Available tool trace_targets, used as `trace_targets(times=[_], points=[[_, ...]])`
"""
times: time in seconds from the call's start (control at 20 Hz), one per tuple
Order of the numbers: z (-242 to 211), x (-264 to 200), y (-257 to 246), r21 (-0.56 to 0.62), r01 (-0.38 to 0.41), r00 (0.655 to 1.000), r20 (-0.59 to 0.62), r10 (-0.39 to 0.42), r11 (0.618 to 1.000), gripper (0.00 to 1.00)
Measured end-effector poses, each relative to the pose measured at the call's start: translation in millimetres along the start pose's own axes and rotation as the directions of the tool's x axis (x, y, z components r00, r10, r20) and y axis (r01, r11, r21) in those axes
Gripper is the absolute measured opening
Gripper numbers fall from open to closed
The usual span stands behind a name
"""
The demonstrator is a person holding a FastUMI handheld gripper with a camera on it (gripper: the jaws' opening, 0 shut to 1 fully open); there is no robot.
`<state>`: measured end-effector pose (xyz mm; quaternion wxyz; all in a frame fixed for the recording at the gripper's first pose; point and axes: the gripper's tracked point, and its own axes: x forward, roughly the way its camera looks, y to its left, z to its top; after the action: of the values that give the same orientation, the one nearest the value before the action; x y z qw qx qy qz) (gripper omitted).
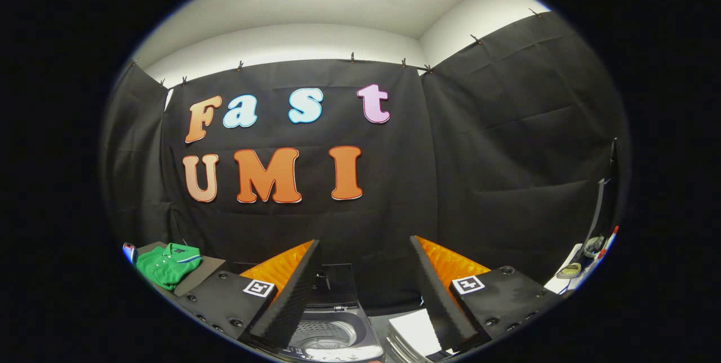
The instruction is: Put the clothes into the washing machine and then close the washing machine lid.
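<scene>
The fingers (pixel 365 290) are spread wide with nothing between their pads, raised above the surface (pixel 394 326) and pointing toward the black cloth wall (pixel 394 194). Each finger carries a small square marker on its top.

Just ahead of and below the gap between the fingers sits the washer (pixel 332 335), its lid (pixel 338 285) standing upright at the back so that the perforated drum (pixel 325 336) is open to view. The left finger's tip overlaps the washer's near left rim in the view; whether it touches cannot be told.

The shirt (pixel 168 264), green with a collar, lies folded on a dark board (pixel 200 273), well off to the left of the left finger and apart from the washer.

Just inside the right finger, beside the washer, lies a stack of white sheets (pixel 414 333). Farther out beyond the right finger, a few small items (pixel 586 256) rest at the surface's edge, too small to tell.
</scene>
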<state>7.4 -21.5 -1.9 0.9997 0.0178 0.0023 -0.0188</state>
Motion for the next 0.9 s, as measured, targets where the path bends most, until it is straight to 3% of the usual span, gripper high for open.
trace_targets(times=[0.5,0.9], points=[[2.2,-3.2,0.9,-0.004,0.008,1.0,0.014,-0.008,1.0,0.98],[17.2,4.5,46.2,-0.015,-0.045,0.999,0.029,0.046,0.999,0.98]])
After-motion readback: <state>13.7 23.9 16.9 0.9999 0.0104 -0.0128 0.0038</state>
